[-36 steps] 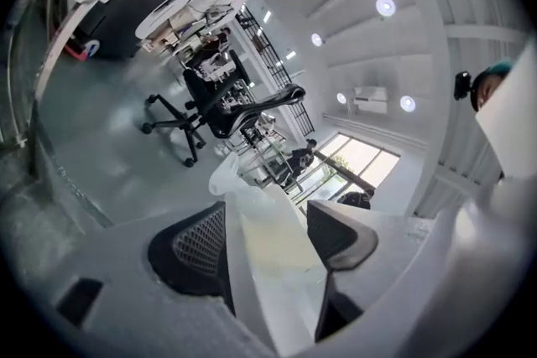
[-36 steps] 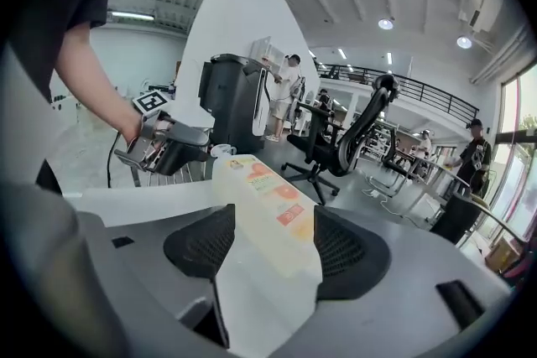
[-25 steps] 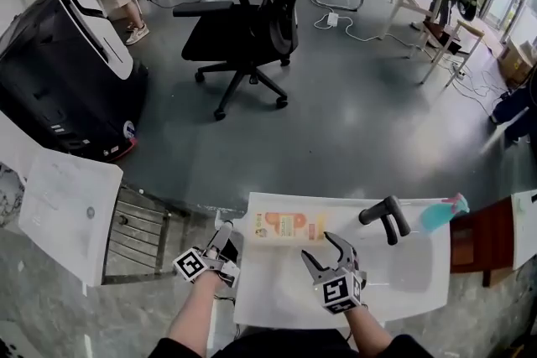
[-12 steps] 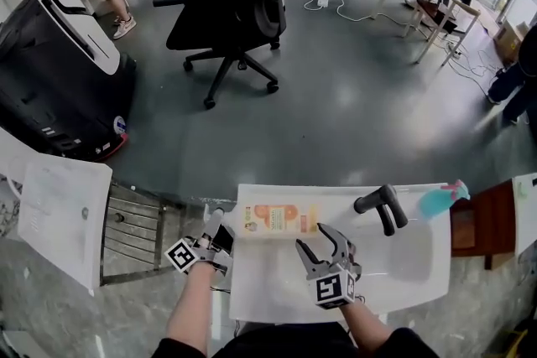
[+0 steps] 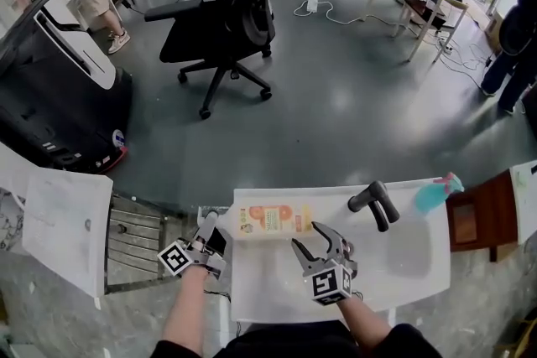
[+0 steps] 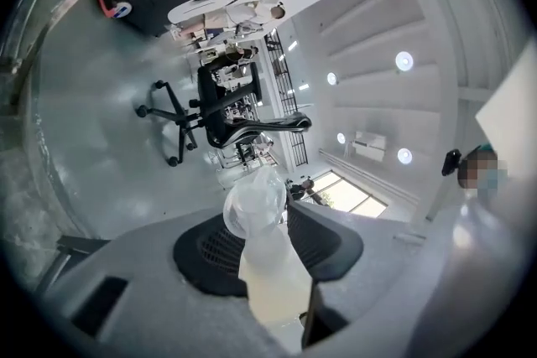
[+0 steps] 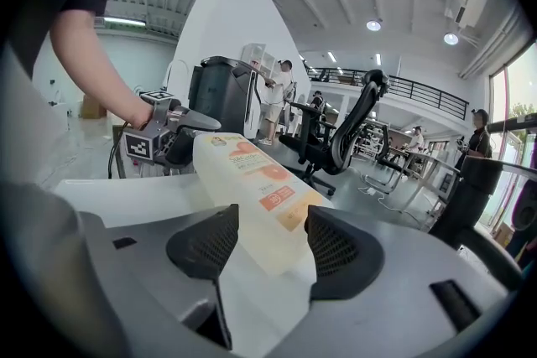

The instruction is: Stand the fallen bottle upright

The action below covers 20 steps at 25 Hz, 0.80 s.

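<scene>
Jaws of left gripper (image 6: 270,218) have just been closing, now pinching the cap of bottle (image 5: 268,220), left end. Right gripper (image 5: 319,236) jaws, narrowed slightly, stand spread round its right end. Bottle lies sideways, far side of white table (image 5: 403,264).

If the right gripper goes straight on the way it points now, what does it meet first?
The bottle: its near end lies right before the right gripper, seemingly already between the jaws. They have just closed a little but stand open, not pressing it. Depth is unclear.
</scene>
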Available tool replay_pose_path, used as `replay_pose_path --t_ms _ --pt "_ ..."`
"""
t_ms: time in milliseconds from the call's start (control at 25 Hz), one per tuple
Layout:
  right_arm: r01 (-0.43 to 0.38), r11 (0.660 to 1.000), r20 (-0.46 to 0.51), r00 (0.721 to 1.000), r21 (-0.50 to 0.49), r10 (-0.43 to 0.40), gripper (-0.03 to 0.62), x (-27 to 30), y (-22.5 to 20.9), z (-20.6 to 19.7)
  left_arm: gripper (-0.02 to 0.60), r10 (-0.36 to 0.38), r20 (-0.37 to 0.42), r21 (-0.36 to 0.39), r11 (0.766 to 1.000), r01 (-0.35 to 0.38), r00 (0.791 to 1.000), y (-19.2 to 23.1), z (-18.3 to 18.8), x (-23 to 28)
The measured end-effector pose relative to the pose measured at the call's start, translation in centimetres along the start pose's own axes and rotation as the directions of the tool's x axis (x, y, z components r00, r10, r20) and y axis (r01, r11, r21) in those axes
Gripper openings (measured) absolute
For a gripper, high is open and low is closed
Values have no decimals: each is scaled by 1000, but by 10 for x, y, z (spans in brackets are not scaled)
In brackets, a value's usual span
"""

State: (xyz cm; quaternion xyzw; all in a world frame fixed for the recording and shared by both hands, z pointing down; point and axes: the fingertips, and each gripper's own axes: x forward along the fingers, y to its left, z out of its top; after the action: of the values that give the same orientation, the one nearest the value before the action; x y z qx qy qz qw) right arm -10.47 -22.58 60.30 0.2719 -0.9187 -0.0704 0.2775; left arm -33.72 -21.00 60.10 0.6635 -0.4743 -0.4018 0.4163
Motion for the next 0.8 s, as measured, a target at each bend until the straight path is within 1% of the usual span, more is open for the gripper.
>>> replay_pose_path --t_ms 160,320,360,520,640,800 --pt "21 999 7 1000 36 -21 255 -1 -5 6 146 -8 -55 72 997 11 998 -20 5 10" --pt "24 999 9 1000 46 -25 255 1 -7 4 144 -17 -104 136 990 31 994 -43 11 19" --pt "29 998 7 1000 50 -29 255 2 -9 4 131 -26 -115 153 987 43 993 -51 12 23" --pt "40 994 20 999 105 -42 261 1 -16 4 126 -25 -155 241 969 62 988 -78 12 41" --pt "43 991 20 999 130 -46 264 0 -19 2 123 -40 -175 282 955 89 984 -97 9 53" --pt "58 986 16 998 157 -61 278 -2 -26 0 121 -31 -209 347 932 103 977 -113 6 67"
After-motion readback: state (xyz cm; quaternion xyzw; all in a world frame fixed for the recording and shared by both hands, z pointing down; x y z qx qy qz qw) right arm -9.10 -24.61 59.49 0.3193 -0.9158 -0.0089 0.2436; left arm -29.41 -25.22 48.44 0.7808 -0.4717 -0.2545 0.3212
